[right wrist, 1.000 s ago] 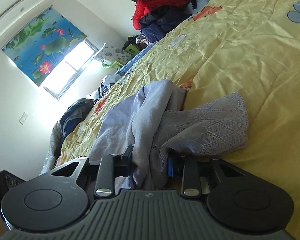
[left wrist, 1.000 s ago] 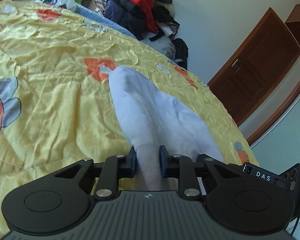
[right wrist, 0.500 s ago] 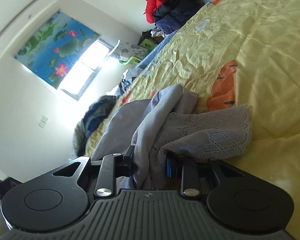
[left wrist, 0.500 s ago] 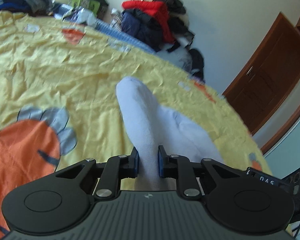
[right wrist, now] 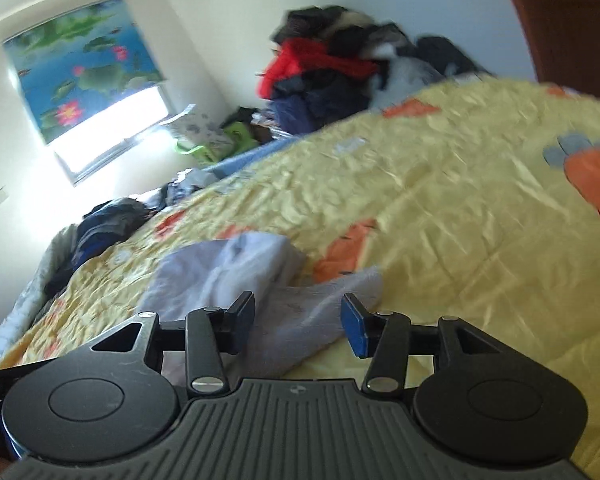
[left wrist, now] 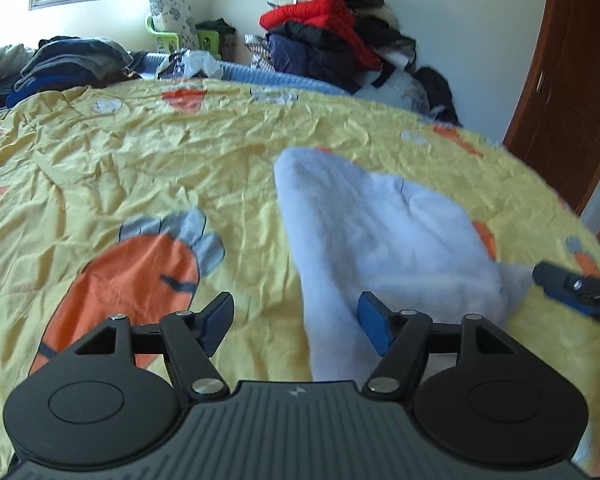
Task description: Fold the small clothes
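Observation:
A small pale lavender garment lies on the yellow bedspread. My left gripper is open, its jaws wide apart just above the garment's near edge, holding nothing. In the right wrist view the same garment lies bunched, with a lace-edged part toward the right. My right gripper is open over its near end and empty. The right gripper's finger also shows at the right edge of the left wrist view.
A pile of red and dark jackets stands at the far side of the bed. Folded dark clothes lie at the far left. A brown wooden door is at the right. A window is behind.
Both grippers were shut on the garment and have opened, letting it go onto the bedspread. Both have pulled back a little and turned.

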`<move>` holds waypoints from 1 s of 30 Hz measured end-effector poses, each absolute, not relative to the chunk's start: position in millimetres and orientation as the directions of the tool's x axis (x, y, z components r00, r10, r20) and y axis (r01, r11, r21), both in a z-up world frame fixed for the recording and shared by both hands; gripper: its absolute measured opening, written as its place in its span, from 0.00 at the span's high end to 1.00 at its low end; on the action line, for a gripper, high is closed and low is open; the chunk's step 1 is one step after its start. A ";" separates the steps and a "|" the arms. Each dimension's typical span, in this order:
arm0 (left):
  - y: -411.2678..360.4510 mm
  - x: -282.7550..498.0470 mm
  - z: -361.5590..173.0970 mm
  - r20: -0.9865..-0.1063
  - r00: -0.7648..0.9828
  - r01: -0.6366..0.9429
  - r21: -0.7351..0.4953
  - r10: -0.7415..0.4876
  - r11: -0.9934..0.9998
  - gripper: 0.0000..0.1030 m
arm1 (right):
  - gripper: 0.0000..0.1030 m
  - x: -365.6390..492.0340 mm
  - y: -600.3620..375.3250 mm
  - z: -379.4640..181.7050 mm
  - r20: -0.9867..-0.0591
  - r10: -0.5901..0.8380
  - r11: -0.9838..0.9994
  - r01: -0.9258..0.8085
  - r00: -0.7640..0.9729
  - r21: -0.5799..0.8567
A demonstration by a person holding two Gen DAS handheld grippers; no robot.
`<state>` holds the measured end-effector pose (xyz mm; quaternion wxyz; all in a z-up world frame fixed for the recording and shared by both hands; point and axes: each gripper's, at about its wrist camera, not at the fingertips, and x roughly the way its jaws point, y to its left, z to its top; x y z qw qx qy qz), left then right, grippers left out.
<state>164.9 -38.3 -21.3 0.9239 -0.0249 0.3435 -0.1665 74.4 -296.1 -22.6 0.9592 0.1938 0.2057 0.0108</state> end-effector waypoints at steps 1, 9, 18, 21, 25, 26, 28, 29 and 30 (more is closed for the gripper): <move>-39.8 163.7 -26.0 -0.634 0.704 0.293 -0.149 -0.319 0.944 0.34 | 0.52 74.3 -282.2 -19.3 -0.394 0.143 0.942 -0.003 0.908 0.336; -41.7 148.1 -22.1 -0.626 0.722 0.288 -0.116 -0.295 0.950 0.28 | 0.53 86.3 -228.1 -32.2 -0.532 0.182 0.980 -0.110 0.827 0.164; -46.8 134.4 -28.1 -0.639 0.706 0.287 -0.134 -0.304 0.949 0.27 | 0.39 81.5 -217.6 -37.8 -0.554 0.168 0.985 -0.115 0.815 0.130; -45.4 128.9 -27.7 -0.634 0.713 0.280 -0.134 -0.300 0.950 0.26 | 0.38 77.6 -216.3 -35.4 -0.553 0.160 0.986 -0.108 0.818 0.126; -43.9 122.8 -27.7 -0.636 0.713 0.274 -0.137 -0.297 0.952 0.26 | 0.31 71.0 -214.8 -34.5 -0.553 0.146 0.988 -0.094 0.820 0.122; -43.5 120.9 -27.7 -0.636 0.712 0.274 -0.138 -0.297 0.952 0.26 | 0.30 69.4 -214.9 -35.1 -0.555 0.148 0.988 -0.092 0.818 0.128; -43.1 117.3 -28.0 -0.636 0.712 0.276 -0.137 -0.298 0.952 0.26 | 0.28 65.8 -215.2 -36.7 -0.560 0.148 0.987 -0.088 0.815 0.132; -42.8 115.4 -28.2 -0.637 0.712 0.275 -0.135 -0.296 0.952 0.26 | 0.27 64.0 -215.0 -37.4 -0.562 0.146 0.988 -0.087 0.814 0.131; -42.3 113.6 -28.3 -0.637 0.712 0.274 -0.135 -0.295 0.952 0.25 | 0.26 61.9 -214.8 -38.0 -0.564 0.143 0.988 -0.084 0.813 0.130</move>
